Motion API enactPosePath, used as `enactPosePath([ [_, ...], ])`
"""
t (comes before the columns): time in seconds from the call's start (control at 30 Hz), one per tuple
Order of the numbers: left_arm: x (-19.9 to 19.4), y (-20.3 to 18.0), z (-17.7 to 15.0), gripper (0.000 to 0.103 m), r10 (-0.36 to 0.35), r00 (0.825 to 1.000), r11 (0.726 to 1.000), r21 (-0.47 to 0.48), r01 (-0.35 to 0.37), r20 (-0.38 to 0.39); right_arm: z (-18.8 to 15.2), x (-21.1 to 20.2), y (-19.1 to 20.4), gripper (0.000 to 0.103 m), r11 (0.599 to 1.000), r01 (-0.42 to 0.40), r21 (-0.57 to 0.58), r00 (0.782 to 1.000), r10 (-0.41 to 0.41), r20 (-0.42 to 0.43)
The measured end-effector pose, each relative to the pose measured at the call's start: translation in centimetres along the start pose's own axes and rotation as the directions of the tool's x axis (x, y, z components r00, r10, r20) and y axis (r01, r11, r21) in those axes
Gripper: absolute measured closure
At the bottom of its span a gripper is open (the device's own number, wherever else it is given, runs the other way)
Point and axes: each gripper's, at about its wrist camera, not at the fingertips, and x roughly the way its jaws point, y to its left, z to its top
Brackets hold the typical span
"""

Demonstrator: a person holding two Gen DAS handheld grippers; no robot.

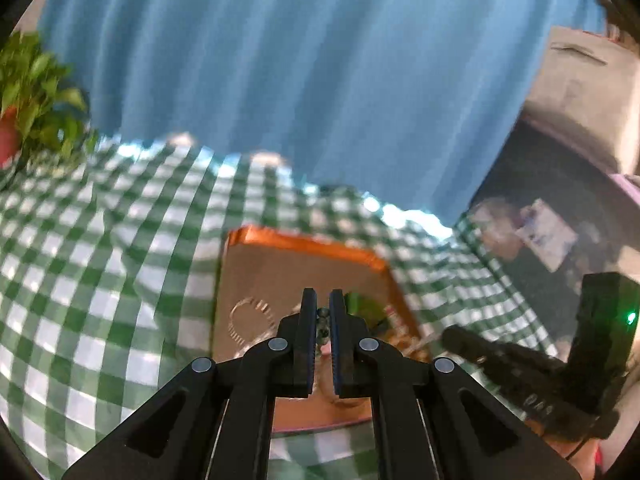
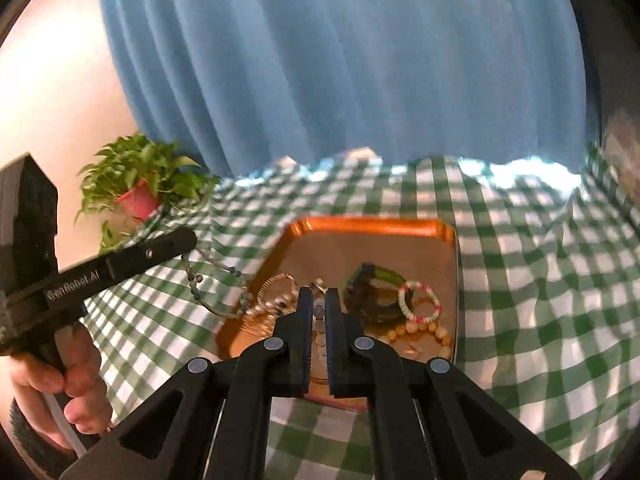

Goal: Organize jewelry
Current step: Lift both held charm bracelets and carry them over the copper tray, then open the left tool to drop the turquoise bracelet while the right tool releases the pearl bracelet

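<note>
**Both grippers pinched on one bead strand over the tray**

Left gripper (image 1: 323,312): jaws nearly together, clamped on a thin bead strand (image 1: 322,326) that shows in the gap. Right gripper (image 2: 319,308): jaws together too, beads visible between them, so it looks clamped on the same strand's other end. From the right wrist view the strand (image 2: 208,304) hangs in a loop from the left gripper's tip down over the tray's near-left edge.

Both tools sit low over the orange tray (image 2: 372,226), which rests on the green checked cloth (image 2: 540,280). Inside the tray: a silver bangle (image 2: 276,284), a dark green bracelet (image 2: 372,292), a pink-and-white bead bracelet (image 2: 420,306) and a tan bead string (image 2: 420,330), all bunched close together.

Risks, as I read it:
- Strand is thin and the grip is at the tips only; any twist could let it slip out.
- Pulling the hands apart could overstress the string.
- Slack loop straddles the tray rim and may snag there or end up on the cloth.
- Lowering into the pile could tangle it with the bangle.
- Frames are motion-blurred, so exact contact points are uncertain.
</note>
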Motion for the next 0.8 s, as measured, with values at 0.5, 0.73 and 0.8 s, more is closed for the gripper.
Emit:
enactPosePath([
  [0.5, 7.7, 1.9, -5.4, 0.096, 0.237, 0.933, 0.971, 0.108, -0.215, -0.271, -2.7, 5.8, -3.0, 0.098, 0.994, 0.089, 0.07, 0.976, -0.073, -0.203],
  [0.73, 7.6, 1.5, -5.6, 0.083, 0.276, 0.923, 0.96, 0.132, -0.249, -0.268, -4.0, 6.6, -2.3, 0.091, 0.99, 0.134, 0.039, 0.972, -0.124, -0.198],
  [0.8, 7.4, 1.2, -5.5, 0.053, 0.303, 0.915, 0.951, 0.147, -0.272, -0.267, -4.2, 6.5, -2.3, 0.067, 0.986, 0.156, 0.056, 0.971, -0.142, -0.193],
])
